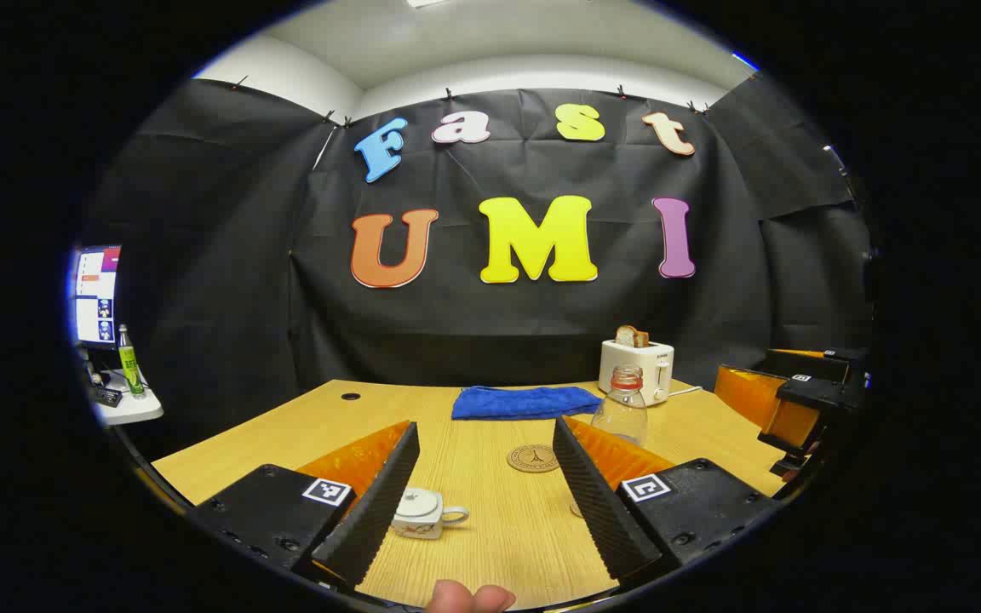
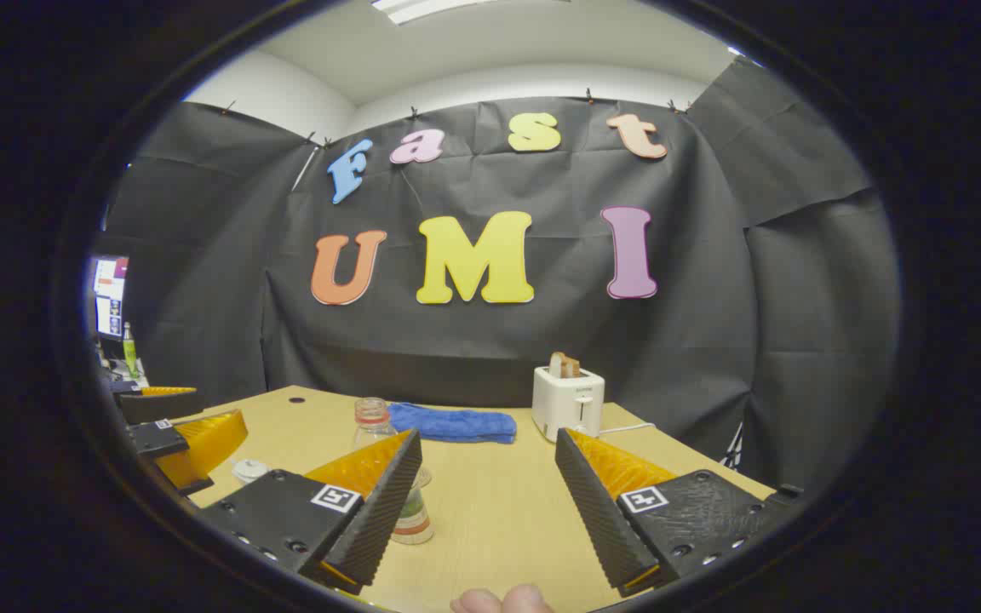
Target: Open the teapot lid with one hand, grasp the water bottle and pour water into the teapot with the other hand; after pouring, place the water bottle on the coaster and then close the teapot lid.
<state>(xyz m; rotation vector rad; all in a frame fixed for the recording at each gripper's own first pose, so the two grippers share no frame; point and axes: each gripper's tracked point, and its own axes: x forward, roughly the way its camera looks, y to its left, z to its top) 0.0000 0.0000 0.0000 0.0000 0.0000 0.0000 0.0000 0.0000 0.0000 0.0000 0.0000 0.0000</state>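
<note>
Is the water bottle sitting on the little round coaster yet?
Apart. In the left gripper view, the water bottle stands to the right of the coaster, with bare wooden table showing between them.

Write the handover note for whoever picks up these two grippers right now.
Left hand-held gripper: open, empty, above the table, facing the teapot.
Right hand-held gripper: open, empty, the water bottle just behind its left finger.
Teapot: lid on, near the left finger in the left gripper view.
Water bottle: upright, uncapped, ungrasped.
Coaster: bare, mid-table.
Done: nothing yet.
Left: lift lid, grasp bottle, pour, set bottle on coaster, close lid.
</note>
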